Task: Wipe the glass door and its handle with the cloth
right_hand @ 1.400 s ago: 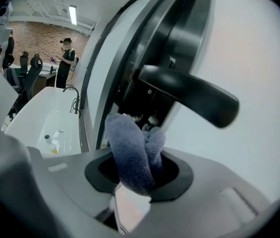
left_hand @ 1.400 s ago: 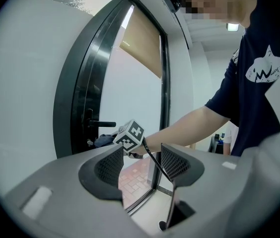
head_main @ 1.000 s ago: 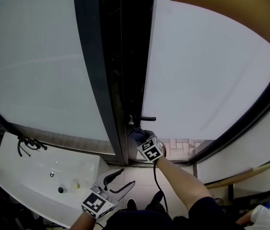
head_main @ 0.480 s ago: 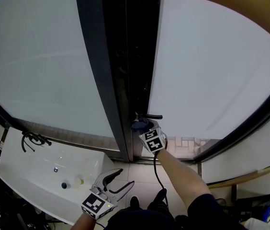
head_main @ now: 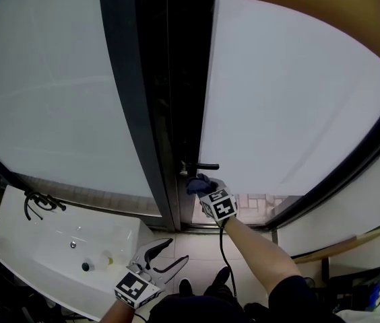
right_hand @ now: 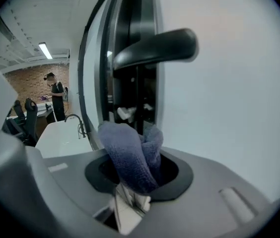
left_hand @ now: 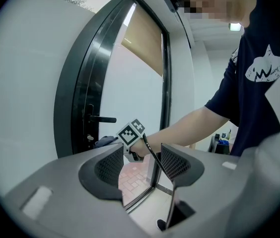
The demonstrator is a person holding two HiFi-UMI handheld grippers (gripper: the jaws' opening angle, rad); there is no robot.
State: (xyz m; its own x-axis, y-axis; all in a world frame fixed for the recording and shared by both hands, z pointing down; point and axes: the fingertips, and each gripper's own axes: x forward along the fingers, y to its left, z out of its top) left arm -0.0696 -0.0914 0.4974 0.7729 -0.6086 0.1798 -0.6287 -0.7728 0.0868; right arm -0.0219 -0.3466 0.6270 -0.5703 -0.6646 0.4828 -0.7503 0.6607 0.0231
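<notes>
Dipped slightly, right gripper [head_main: 207,194] clenched the cloth [right_hand: 130,157] under the handle [right_hand: 155,46] — ready to wipe it; left gripper [head_main: 178,247] hung released.

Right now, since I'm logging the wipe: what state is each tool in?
Left tool: open, empty.
Right tool: shut on the cloth.

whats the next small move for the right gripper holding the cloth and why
Probably lift the right hand-held gripper a little so the blue cloth meets the door handle, then wipe along it. The cloth is clamped in its jaws but sits just below the handle, apparently not touching it.
</notes>
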